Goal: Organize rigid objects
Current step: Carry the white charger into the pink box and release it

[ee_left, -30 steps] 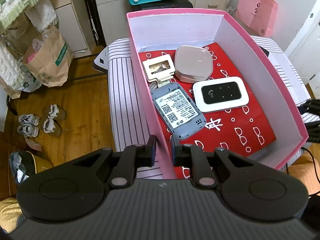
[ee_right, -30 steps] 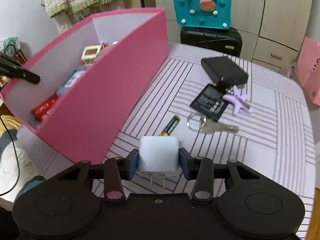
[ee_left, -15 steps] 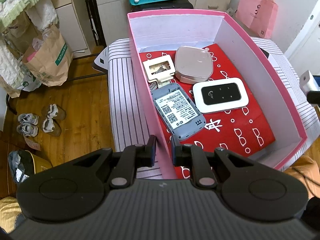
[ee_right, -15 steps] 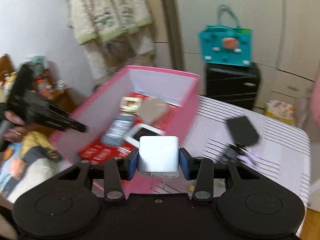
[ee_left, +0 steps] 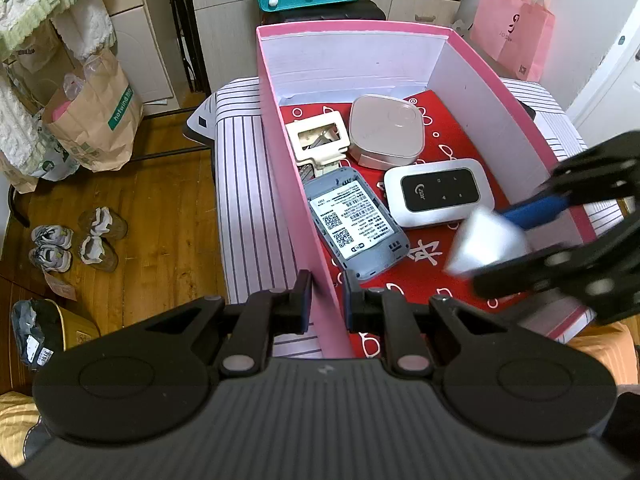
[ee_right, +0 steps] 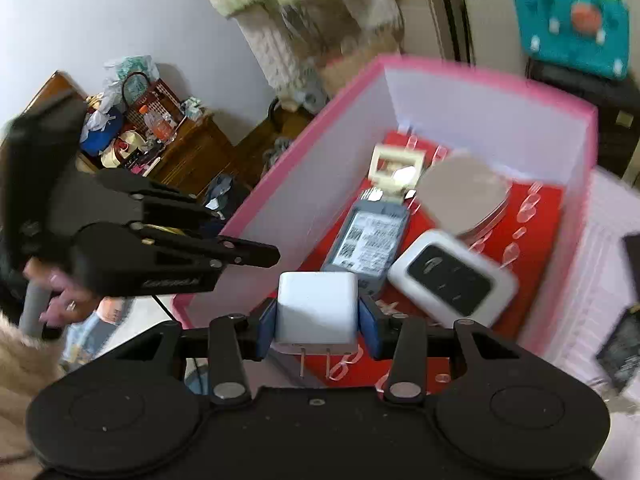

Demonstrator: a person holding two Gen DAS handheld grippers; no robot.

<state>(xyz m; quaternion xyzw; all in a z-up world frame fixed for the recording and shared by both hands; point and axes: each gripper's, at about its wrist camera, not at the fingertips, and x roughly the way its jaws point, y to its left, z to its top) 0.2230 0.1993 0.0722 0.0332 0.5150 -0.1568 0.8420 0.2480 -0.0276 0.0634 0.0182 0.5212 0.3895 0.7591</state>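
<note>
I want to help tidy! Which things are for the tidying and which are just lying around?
For tidying: pink box, white charger, right gripper, left gripper.
Just around: shoes, paper bag, teal bag, pink bag.

In the left wrist view, the pink box (ee_left: 404,28) stands open at the top, so entry is from above only; its tall walls block any sideways approach. The upper middle of its floor is crowded: a cream frame (ee_left: 318,140), a beige square device (ee_left: 386,130), a grey device (ee_left: 358,226) and a white pocket router (ee_left: 438,192) lie close together. Bare red lining (ee_left: 420,276) shows at lower centre. The left gripper (ee_left: 325,300) straddles the near left wall there, and the right gripper (ee_left: 516,236), with a white charger (ee_left: 486,242), fills the air at centre right.
</note>
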